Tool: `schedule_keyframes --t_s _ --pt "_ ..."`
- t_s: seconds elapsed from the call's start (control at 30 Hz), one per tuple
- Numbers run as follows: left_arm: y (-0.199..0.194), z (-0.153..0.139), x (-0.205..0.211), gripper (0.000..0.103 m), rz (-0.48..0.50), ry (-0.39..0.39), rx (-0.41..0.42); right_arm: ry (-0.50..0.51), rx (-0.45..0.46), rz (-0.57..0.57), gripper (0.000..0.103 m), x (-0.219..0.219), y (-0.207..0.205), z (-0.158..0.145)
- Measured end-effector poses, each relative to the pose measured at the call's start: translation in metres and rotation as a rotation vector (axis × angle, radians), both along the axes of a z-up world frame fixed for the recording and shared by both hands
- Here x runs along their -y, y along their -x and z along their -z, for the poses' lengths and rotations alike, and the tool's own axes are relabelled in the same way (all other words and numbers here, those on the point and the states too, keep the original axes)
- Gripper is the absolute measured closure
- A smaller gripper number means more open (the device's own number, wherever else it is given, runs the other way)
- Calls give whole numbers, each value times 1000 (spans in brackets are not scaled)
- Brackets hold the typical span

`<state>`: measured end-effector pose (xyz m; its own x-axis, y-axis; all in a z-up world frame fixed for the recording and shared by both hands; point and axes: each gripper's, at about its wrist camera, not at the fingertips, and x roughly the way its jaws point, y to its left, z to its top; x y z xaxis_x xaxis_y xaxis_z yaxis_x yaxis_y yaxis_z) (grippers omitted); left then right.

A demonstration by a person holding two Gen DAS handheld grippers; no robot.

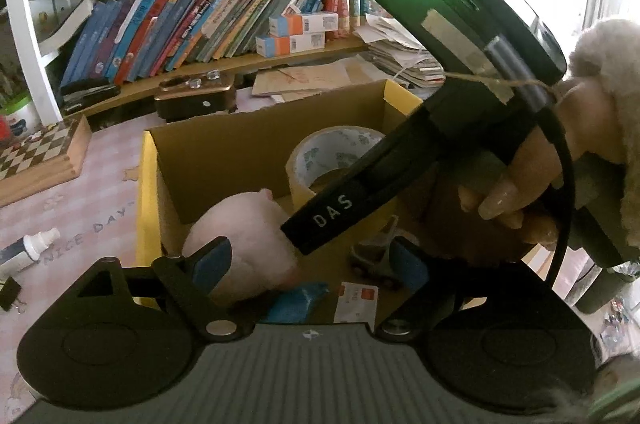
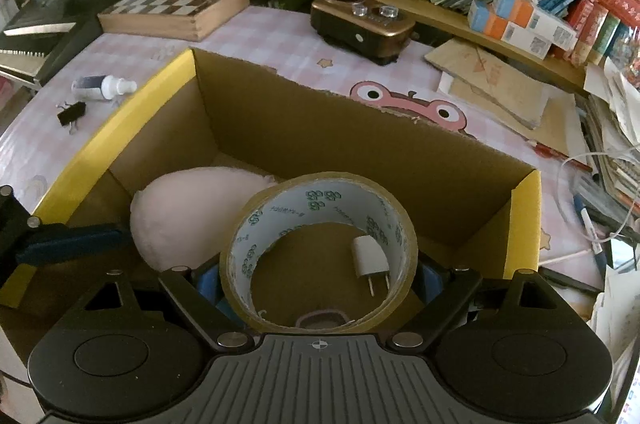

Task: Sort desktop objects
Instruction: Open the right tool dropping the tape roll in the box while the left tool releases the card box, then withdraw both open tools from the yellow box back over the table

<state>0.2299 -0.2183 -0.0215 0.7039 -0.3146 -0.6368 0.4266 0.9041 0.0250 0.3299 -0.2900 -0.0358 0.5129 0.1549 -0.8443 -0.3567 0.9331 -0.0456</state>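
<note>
With tape roll (image 2: 320,256) between right gripper (image 2: 320,284) blue pads, low inside cardboard box (image 2: 360,152): drop-off step in hand. Pads flank roll; contact hidden, cannot tell whether clamped or let go. Pink plush (image 2: 188,216) at roll's 9 o'clock, white plug (image 2: 370,256) seen through roll's core. Left gripper (image 1: 316,260) spread apart, empty, over box near plush. Bottle (image 2: 104,88) and binder clip (image 2: 72,114) on tabletop at box's 10 o'clock. Next, likely: release roll, lift clear, fetch bottle or clip.
</note>
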Motion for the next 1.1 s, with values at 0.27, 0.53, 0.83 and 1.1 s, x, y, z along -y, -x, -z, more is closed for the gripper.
schedule_keyframes --t_s 0.27,0.53,0.83,1.1 --pt "12 -13 -3 10 -10 -1 49 -24 111 42 5 6 10 -13" --pt "29 -29 -15 6 -50 13 96 -84 173 86 5 15 28 -30" --pt "53 -56 -50 3 -134 65 160 -133 269 145 5 23 66 -55" --pt "74 -70 -81 0 -160 108 191 -159 343 245 5 29 107 -71"
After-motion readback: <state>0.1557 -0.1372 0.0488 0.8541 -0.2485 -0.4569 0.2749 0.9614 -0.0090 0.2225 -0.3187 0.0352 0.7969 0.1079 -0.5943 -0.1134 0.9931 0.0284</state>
